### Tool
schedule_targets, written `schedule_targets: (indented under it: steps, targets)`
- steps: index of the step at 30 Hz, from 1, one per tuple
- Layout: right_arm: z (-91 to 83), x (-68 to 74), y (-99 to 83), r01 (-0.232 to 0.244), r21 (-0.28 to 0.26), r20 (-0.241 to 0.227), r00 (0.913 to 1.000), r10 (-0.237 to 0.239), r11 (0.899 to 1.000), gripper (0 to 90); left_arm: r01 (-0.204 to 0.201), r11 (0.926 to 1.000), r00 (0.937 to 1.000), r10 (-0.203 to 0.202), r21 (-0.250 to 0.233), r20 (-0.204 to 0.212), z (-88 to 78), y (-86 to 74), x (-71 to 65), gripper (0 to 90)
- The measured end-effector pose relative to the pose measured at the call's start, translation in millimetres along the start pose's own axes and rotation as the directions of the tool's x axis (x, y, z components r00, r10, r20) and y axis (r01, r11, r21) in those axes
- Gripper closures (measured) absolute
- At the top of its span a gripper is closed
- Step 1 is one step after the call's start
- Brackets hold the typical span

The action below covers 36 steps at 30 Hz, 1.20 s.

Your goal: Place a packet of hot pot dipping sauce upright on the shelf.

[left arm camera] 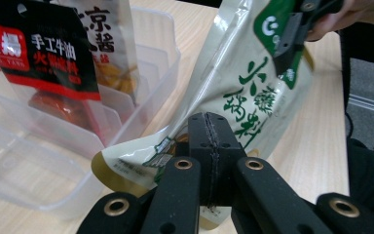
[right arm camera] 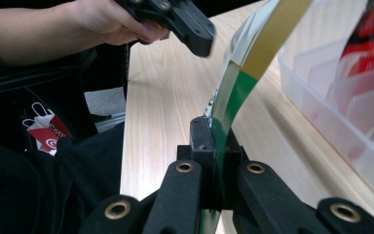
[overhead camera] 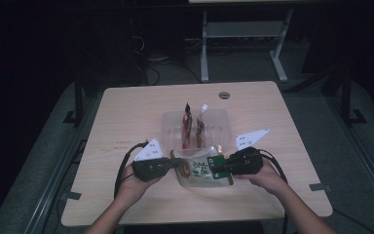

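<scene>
The pouch you hold is a flat, glossy packet: pale cream face, large green characters, a green panel at one end and a gold-brown band along the other edge. In the high view it hangs just above the worktop, directly in front of the clear plastic tray, spanning the gap between your two hands.

Long axis: runs side to side across the worktop, from your left gripper to your right gripper. The green-panel end points toward your right hand; the gold-banded end toward your left. In the right gripper view the pouch stands on edge, seen nearly edge-on and rising away from the fingers.

Fingers: left gripper is clamped on the pouch at its lower, gold-banded edge, with the film pinched between the closed pads. Right gripper is likewise closed on the green edge of the pouch. In the left gripper view the right gripper's fingers show biting the green panel at the upper corner.

Containers: the tray has moulded divider ribs forming slots. Two packets stand upright in it: a red-and-black sachet nearer your left gripper, and a white-topped sachet behind it. In the high view they stand side by side mid-tray, red-and-black sachet left, white-topped sachet right. The nearest slots hold nothing.
</scene>
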State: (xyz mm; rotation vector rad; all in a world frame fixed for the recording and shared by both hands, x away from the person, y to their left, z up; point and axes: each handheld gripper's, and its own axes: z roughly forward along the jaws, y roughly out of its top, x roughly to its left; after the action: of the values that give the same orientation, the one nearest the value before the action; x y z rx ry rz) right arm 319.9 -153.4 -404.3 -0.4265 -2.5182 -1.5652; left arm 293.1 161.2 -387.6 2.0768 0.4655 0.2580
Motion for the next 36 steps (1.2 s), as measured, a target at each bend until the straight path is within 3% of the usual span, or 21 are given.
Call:
schedule_targets:
  steps: [7,12,18,19,23,36]
  targets:
    - [3.1,7.7,9.0,0.035,-0.008,-0.006,0.9994,-0.035,0.999,90.0,0.009,1.0000,0.9999,-0.009,0.001,-0.005,10.0,3.7,4.1,89.8]
    - [2.5,12.9,16.3,0.055,-0.020,-0.017,0.9984,-0.055,0.998,90.0,0.013,0.9999,0.9998,-0.013,-0.008,0.017,21.4,12.2,6.6,89.8]
    - [1.4,17.2,19.7,0.061,-0.041,-0.029,0.9977,-0.062,0.997,90.0,-0.005,0.9999,0.9973,0.004,0.016,0.073,44.6,18.2,-3.4,89.8]
    - [0.9,18.1,20.8,0.069,-0.041,-0.031,0.9971,-0.070,0.997,90.0,-0.019,0.9995,0.9947,0.016,0.024,0.101,52.8,20.0,-8.9,89.8]
    - [0.4,19.3,20.9,0.076,-0.040,-0.022,0.9968,-0.077,0.996,90.0,-0.038,0.9986,0.9892,0.032,0.037,0.143,63.9,22.3,-20.8,89.8]
    - [-7.0,19.4,18.0,0.071,-0.043,0.000,0.9975,-0.071,0.997,90.0,0.001,0.9996,0.9878,-0.006,0.029,0.156,49.0,17.7,-11.0,88.3]
